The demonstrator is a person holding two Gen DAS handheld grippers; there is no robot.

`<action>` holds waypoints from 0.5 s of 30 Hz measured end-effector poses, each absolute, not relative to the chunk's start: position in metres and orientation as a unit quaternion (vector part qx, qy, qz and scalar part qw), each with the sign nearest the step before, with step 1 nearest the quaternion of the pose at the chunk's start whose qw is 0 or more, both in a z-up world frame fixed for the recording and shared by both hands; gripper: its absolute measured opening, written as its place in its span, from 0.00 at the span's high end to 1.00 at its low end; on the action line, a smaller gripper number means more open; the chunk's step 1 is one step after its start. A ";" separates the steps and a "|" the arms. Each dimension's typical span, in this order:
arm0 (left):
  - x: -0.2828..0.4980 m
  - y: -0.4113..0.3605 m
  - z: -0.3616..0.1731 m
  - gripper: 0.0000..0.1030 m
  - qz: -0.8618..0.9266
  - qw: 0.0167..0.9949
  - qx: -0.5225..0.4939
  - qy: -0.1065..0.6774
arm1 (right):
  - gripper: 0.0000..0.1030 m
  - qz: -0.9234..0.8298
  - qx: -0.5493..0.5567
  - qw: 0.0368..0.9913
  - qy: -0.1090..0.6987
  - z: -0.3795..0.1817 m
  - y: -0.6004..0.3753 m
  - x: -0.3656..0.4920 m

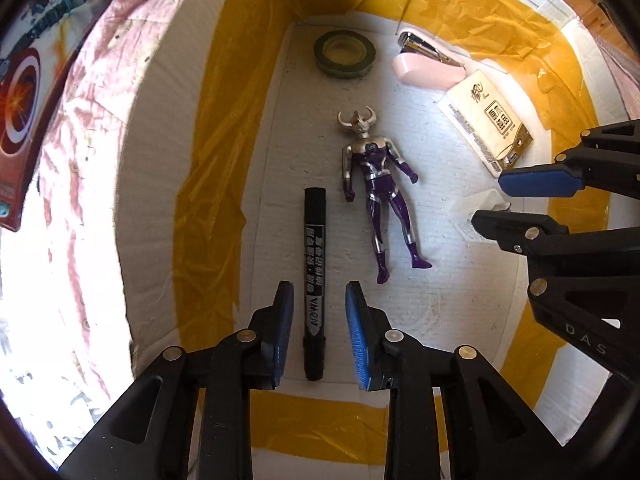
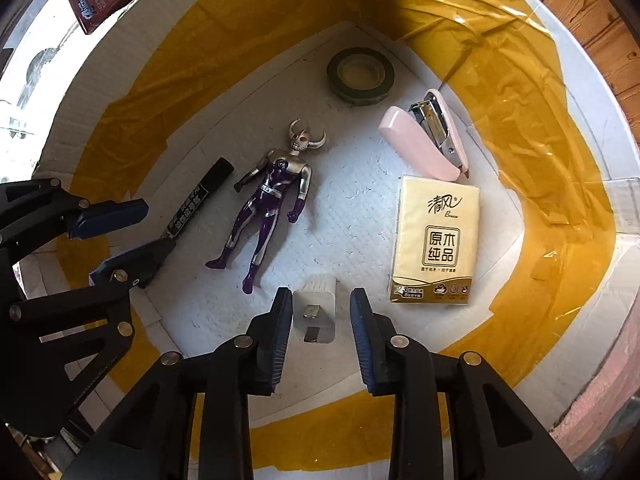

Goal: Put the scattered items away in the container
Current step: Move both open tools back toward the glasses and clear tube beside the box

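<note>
Cardboard box [image 2: 520, 92] already holds both drops: left tool [image 1: 320, 334] spread around the marker [image 1: 313, 280], right tool [image 2: 322, 328] spread around the charger [image 2: 315, 312], apparently releasing.

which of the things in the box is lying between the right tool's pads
The white charger plug, prongs up, between the open right tool. The black marker lies under the left tool instead.

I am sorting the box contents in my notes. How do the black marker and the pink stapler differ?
The black marker is long, thin and round; the pink stapler is shorter and wedge-shaped.
The marker lies between the open left gripper's fingers; the stapler lies far from both grippers, by the tissue pack.
The marker carries white print; the stapler shows bare metal.
Both lie flat on the box floor.
</note>
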State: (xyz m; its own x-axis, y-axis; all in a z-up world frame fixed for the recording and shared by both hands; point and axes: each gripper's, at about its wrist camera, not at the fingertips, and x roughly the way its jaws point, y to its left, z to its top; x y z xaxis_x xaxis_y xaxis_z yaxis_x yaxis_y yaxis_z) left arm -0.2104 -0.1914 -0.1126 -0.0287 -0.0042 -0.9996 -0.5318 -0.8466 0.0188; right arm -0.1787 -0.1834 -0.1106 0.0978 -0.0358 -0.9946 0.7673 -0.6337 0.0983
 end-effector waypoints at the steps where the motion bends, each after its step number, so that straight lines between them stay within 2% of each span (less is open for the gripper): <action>1: -0.208 -0.192 -0.108 0.72 0.693 0.190 -0.666 0.200 | 0.69 -0.613 0.664 0.329 0.273 -0.108 -0.182 -0.178; 5: -0.197 -0.202 -0.087 0.69 0.712 0.180 -0.649 0.199 | 0.69 -0.627 0.656 0.333 0.256 -0.091 -0.173 -0.174; 6: -0.193 -0.205 -0.081 0.67 0.724 0.149 -0.651 0.172 | 0.69 -0.634 0.651 0.335 0.247 -0.084 -0.170 -0.173; 15: -0.154 -0.220 -0.019 0.67 0.791 0.118 -0.588 0.120 | 0.68 -0.692 0.593 0.375 0.173 -0.034 -0.125 -0.148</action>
